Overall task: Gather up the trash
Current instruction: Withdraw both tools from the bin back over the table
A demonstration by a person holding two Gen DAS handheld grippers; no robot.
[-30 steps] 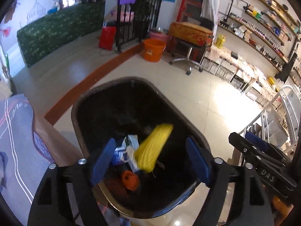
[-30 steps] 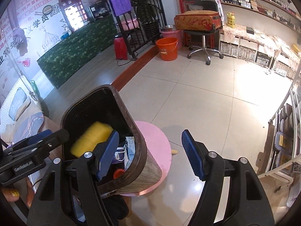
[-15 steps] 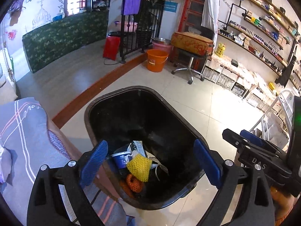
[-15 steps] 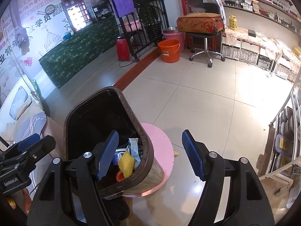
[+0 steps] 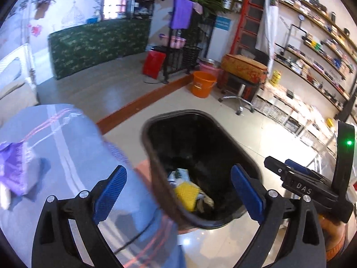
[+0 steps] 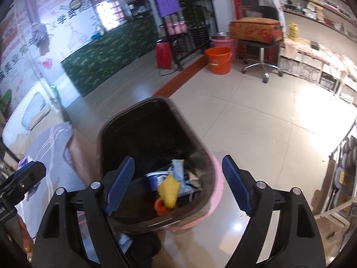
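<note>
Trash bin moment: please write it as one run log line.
trash bin: yellow sponge inside | left gripper: open, empty | right gripper: open, empty

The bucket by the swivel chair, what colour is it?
Orange. The bucket shows best in the right wrist view.

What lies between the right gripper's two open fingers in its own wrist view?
The trash bin's near end, with the yellow net on the trash inside.
</note>
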